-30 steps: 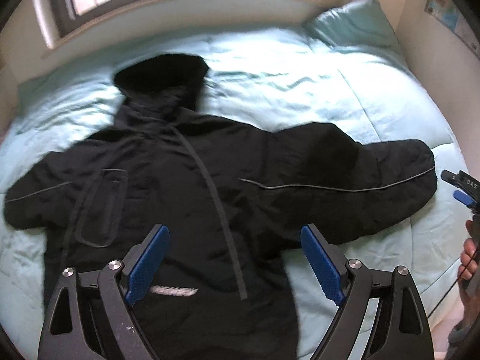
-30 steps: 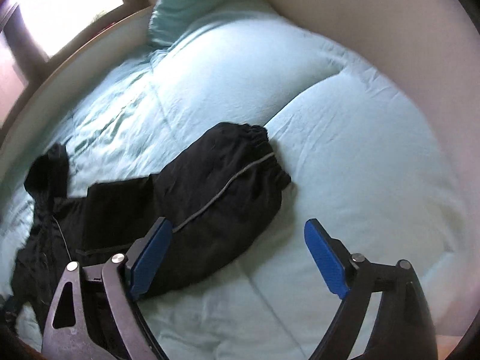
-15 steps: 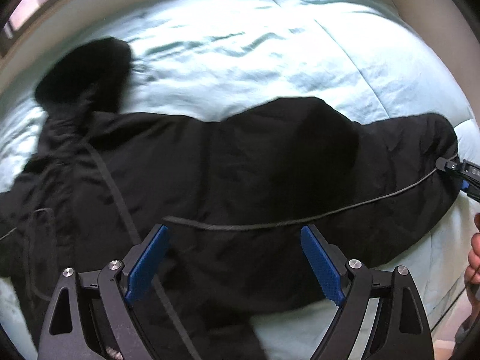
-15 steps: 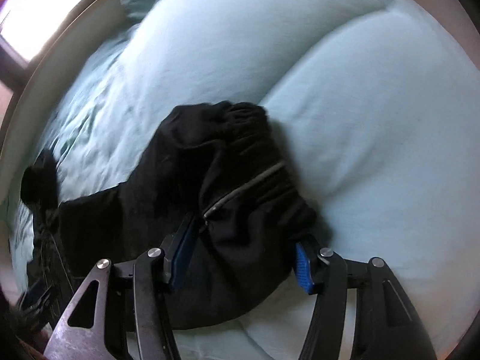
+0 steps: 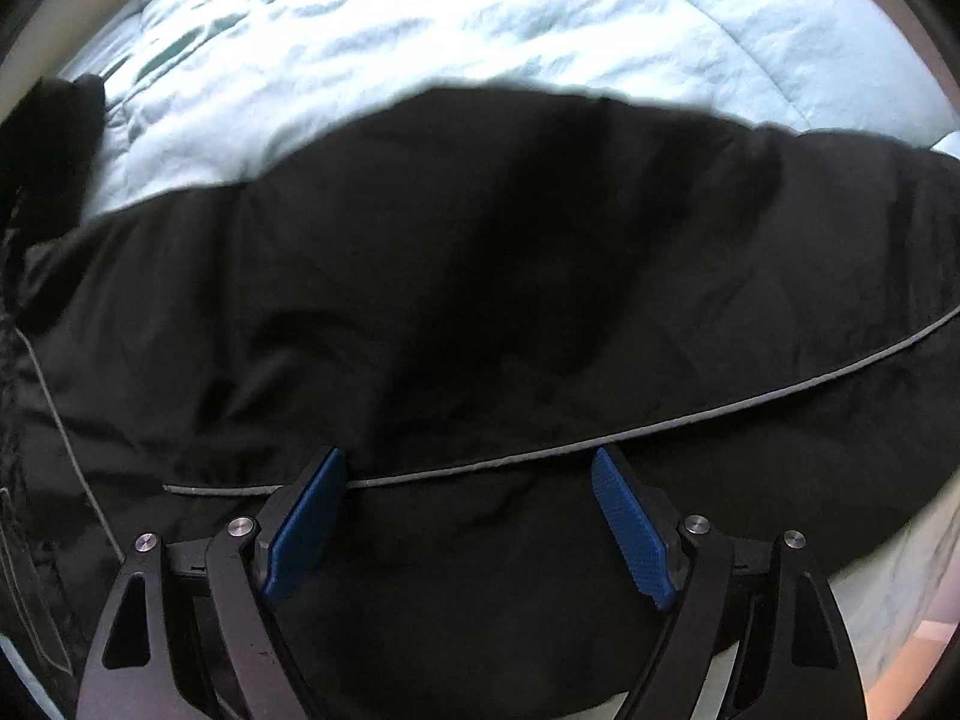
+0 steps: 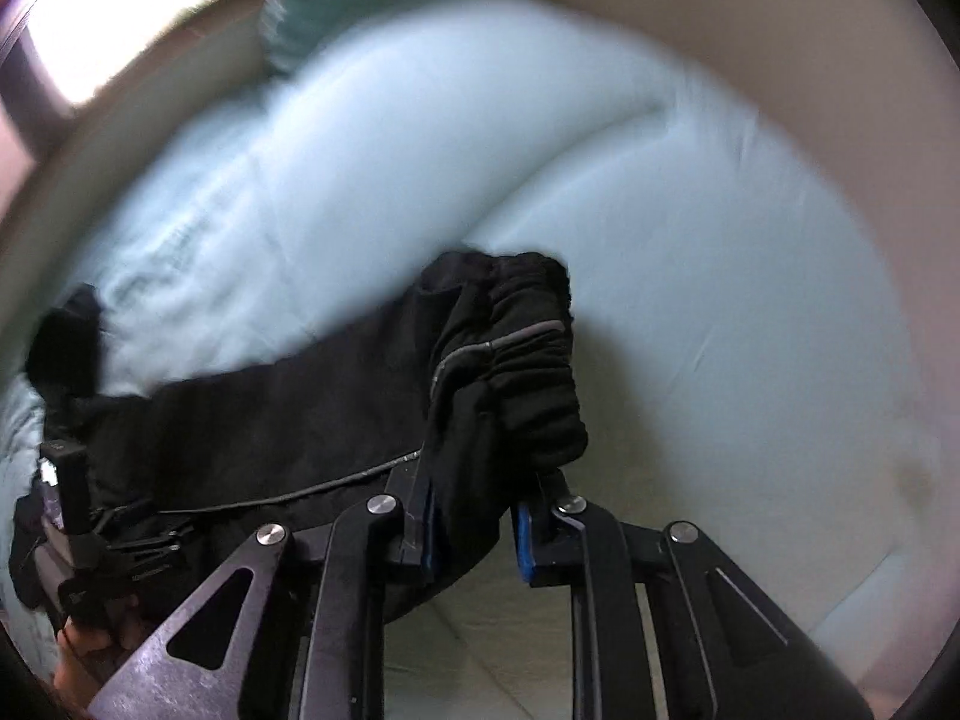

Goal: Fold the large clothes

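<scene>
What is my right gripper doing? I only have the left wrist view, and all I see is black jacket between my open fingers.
Observer: The right gripper is shut on the jacket sleeve, pinching the bunched fabric just below the cuff.
Operator: Is the cuff flat on the bed?
Observer: No, the elastic cuff end stands crumpled above the fingers, with the grey piping bent across it.
Operator: What lies past the sleeve end?
Observer: Only pale blue bedding, then a pillow near the window.
</scene>
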`<move>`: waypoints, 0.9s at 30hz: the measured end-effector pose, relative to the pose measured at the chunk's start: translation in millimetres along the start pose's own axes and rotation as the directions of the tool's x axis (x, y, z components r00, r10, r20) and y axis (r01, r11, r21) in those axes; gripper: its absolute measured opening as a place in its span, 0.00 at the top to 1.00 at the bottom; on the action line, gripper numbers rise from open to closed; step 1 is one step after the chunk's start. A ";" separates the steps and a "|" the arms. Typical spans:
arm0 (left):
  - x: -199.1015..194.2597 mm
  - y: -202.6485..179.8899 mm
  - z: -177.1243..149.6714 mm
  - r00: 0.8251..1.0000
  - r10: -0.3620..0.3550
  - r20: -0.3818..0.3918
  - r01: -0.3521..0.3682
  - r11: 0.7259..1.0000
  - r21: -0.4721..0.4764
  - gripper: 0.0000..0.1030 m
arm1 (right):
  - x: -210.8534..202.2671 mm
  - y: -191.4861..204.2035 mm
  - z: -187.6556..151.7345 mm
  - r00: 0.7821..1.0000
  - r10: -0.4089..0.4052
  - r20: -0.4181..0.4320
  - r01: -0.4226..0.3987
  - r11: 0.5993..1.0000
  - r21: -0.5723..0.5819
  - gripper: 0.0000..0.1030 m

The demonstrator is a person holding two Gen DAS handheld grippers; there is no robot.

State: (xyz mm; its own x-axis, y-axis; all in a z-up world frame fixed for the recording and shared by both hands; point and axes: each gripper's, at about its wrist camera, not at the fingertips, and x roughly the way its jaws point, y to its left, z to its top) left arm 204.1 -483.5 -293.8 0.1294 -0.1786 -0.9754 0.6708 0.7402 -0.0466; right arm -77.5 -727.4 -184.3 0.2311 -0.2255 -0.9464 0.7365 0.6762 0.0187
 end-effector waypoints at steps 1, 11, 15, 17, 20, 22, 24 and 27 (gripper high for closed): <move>-5.3 1.2 -1.9 1.000 -0.008 0.013 0.008 1.000 0.005 0.18 | 12.8 -0.7 1.6 0.999 -0.025 -0.024 0.026 1.000 0.007 0.80; -151.6 75.7 -70.0 0.969 -0.039 0.244 0.056 0.996 -0.066 0.18 | -80.4 86.8 -5.6 0.988 0.022 0.155 0.002 0.989 -0.151 0.82; -203.7 133.3 -111.1 0.950 0.011 0.313 0.029 0.992 -0.124 0.18 | -115.2 154.4 -28.7 0.978 0.078 0.193 -0.026 0.965 -0.260 0.83; -219.9 157.7 -133.7 0.944 0.036 0.327 0.013 0.989 -0.147 0.18 | -125.5 199.1 -42.1 0.974 0.100 0.202 -0.028 0.943 -0.331 0.83; -237.5 206.4 -173.2 0.947 0.080 0.310 -0.022 0.982 -0.186 0.18 | -134.7 263.1 -66.2 0.971 0.127 0.204 -0.032 0.910 -0.413 0.83; -246.8 242.1 -197.7 0.950 0.115 0.290 -0.053 0.975 -0.215 0.18 | -137.1 314.9 -90.6 0.969 0.144 0.203 -0.033 0.883 -0.468 0.83; -255.5 278.8 -219.8 0.951 0.136 0.278 -0.068 0.968 -0.241 0.18 | -140.4 350.2 -108.1 0.968 0.158 0.196 -0.040 0.866 -0.499 0.83; -256.7 319.4 -244.0 0.952 0.138 0.273 -0.065 0.963 -0.262 0.18 | -142.0 413.0 -140.0 0.968 0.177 0.177 -0.053 0.838 -0.542 0.83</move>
State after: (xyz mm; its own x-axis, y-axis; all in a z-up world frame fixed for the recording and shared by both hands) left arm 207.0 -43.0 -110.9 0.4150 -0.2447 -0.8763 0.4465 0.8940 -0.0382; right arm 104.9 -317.9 -87.3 0.4665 -0.2234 -0.8558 0.2604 0.9594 -0.1085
